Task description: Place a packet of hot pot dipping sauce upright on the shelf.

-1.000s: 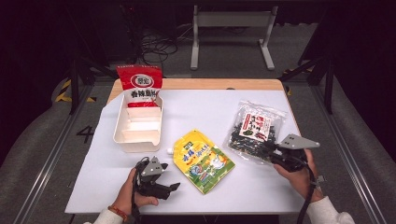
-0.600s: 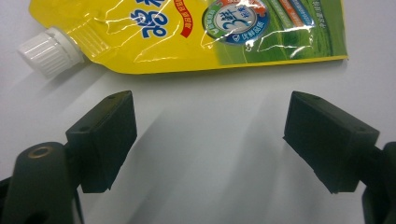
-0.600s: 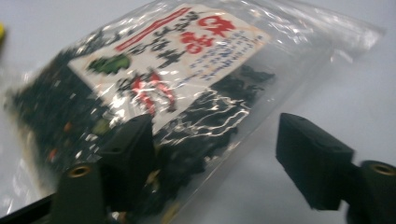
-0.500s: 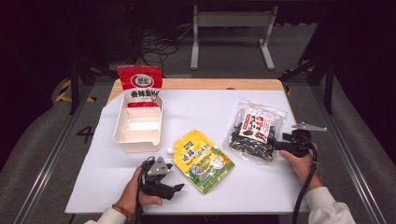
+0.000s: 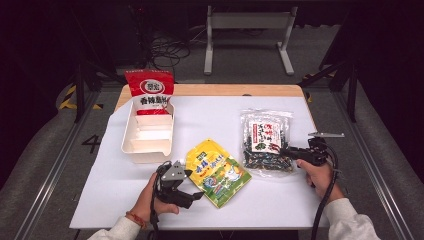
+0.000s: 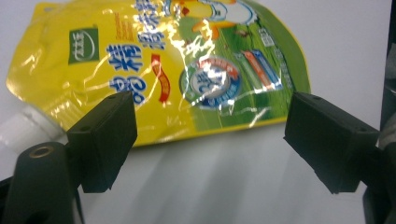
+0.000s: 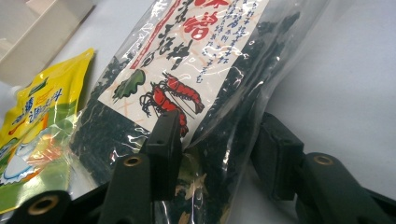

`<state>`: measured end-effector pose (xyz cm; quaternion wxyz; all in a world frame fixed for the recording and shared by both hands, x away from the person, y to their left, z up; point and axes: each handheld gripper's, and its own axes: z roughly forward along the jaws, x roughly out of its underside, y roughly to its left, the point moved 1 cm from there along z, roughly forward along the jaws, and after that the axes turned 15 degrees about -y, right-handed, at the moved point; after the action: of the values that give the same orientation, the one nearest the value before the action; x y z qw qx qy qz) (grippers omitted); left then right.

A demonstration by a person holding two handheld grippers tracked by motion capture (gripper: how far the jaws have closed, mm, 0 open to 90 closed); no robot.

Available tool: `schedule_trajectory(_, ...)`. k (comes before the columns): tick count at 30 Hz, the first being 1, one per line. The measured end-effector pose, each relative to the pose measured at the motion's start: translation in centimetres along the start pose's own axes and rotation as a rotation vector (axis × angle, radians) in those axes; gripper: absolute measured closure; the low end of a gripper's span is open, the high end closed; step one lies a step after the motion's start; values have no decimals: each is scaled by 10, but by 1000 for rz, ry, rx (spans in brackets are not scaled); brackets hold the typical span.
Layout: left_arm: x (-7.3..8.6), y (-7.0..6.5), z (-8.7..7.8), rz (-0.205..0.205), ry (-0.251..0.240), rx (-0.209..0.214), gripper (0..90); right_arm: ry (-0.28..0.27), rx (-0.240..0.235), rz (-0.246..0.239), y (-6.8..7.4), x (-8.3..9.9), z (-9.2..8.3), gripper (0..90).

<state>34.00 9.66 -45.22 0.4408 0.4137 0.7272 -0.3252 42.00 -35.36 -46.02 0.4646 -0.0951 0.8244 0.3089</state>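
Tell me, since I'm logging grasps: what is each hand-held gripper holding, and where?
The right hand-held gripper pinches the seaweed bag at its near edge. The left hand-held gripper holds nothing.

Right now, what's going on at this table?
A person works two tools. The right hand-held gripper has just been closing its jaws around the edge of a clear plastic bag of dark dried seaweed. The left hand-held gripper is open, just short of a yellow and green foil pouch. A white plastic tray sits behind.

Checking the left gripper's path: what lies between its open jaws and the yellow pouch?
Only bare white table separates the left gripper from the yellow foil pouch, seen in the left gripper view.
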Motion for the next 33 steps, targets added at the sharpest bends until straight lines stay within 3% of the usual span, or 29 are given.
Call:
schedule_trajectory(5, -18, 5, 23, 10, -8, 36, 170, 6, -28, -30, 2, 1, -1, 574)
schedule_trajectory(8, -33, 12, 41, -16, -32, 68, 170, 9, -60, -99, 7, 3, -1, 577)
schedule_trajectory(9, -33, 12, 41, -16, -32, 68, 170, 9, -60, -99, 7, 3, -1, 577)
schedule_trajectory(12, -46, 22, 65, -76, -48, 87, 167, 17, -114, -158, 15, 6, -2, 580)
schedule_trajectory(14, -53, 28, 77, -84, -49, 80, 163, 4, -120, -183, 17, 7, -4, 581)
schedule_trajectory(16, -58, 34, 90, -124, -45, 91, 150, -6, -134, -199, 19, 8, -6, 582)
schedule_trajectory(20, -61, 42, 113, -182, -38, 85, 139, -22, -185, -263, 25, 11, -7, 583)
schedule_trajectory(22, -61, 46, 121, -223, -56, 94, 142, -24, -206, -287, 28, 12, -7, 583)
schedule_trajectory(25, -62, 47, 129, -250, -73, 98, 134, -27, -237, -314, 34, 14, -7, 583)
schedule_trajectory(31, -74, 44, 120, -249, -182, 128, 300, -23, -273, -391, 51, 15, -8, 586)
schedule_trajectory(33, -78, 45, 110, -254, -253, 182, 467, -33, -276, -413, 57, 14, -10, 586)
